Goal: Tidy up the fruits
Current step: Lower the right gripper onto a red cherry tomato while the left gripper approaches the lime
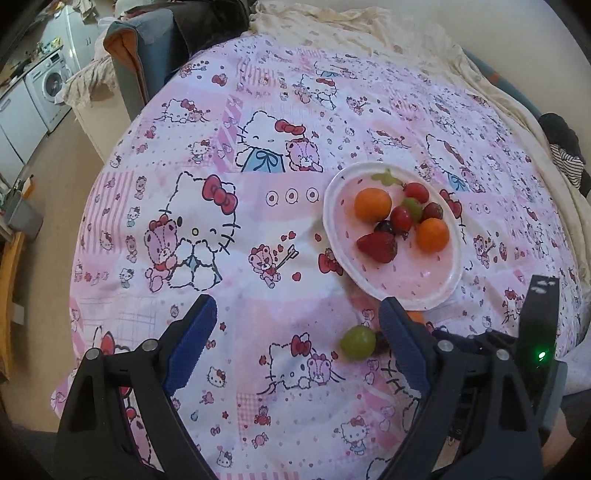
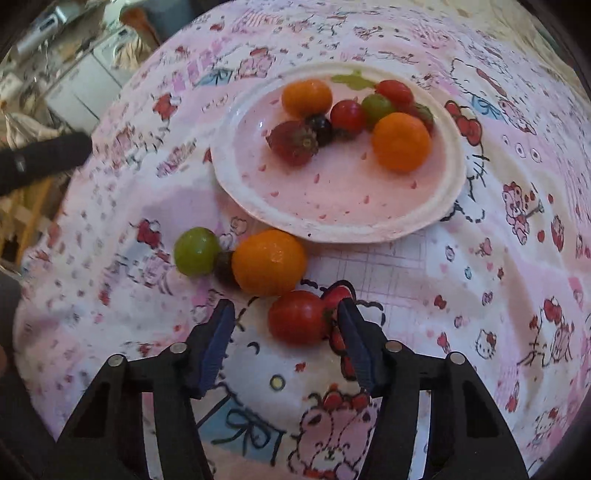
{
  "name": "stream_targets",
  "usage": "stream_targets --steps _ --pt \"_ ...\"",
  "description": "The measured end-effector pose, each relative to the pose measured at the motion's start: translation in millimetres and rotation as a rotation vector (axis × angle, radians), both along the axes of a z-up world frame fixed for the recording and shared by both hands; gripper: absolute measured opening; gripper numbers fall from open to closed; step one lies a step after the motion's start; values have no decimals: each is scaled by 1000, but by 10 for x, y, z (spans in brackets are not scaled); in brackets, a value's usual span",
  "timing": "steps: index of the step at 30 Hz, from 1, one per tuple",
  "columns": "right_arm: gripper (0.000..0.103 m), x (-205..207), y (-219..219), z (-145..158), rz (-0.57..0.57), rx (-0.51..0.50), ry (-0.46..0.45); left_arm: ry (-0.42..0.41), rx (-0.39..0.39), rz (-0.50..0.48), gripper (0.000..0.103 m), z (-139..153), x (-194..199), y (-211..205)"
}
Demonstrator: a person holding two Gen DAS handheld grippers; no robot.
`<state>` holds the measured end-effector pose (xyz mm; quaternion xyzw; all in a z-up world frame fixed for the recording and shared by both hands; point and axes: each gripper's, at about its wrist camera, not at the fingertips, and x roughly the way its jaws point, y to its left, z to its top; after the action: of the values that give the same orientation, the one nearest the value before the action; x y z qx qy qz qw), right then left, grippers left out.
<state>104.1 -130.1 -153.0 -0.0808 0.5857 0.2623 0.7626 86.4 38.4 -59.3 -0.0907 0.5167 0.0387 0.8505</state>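
Right gripper (image 2: 286, 319) over patterned cloth (image 2: 480, 277), jaws apart around red tomato (image 2: 298, 317); orange (image 2: 269, 261), green grape (image 2: 197, 251) beside plate (image 2: 332, 206).

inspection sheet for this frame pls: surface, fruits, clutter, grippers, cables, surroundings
Surface: pink cartoon-print cloth over a round top, lightly wrinkled.
Job's things: white oval plate with pink flecks holds two orange citrus, tomatoes, strawberries, a green grape and a dark berry. Loose on the cloth: green grape, small dark berry, orange citrus, red tomato.
Clutter: nothing seen on the cloth.
Grippers: left gripper open, empty. Right gripper open around the red tomato; no grip.
Cables: nothing seen.
Surroundings: white washing machine, grey chair, cream fabric.
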Motion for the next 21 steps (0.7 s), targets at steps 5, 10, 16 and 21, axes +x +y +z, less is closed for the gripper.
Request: stream_targets --steps 5,10,16,21 --pt "37 25 -30 -36 9 -38 -19 24 -3 2 87 -70 58 12" --pt "33 77 -156 20 -19 22 23 72 -11 0 87 -182 58 2" --pt "23 49 -452 274 -116 122 30 195 -30 -102 85 -458 50 -161" --pt "23 60 -593 366 -152 154 30 229 -19 -167 72 -567 36 -319"
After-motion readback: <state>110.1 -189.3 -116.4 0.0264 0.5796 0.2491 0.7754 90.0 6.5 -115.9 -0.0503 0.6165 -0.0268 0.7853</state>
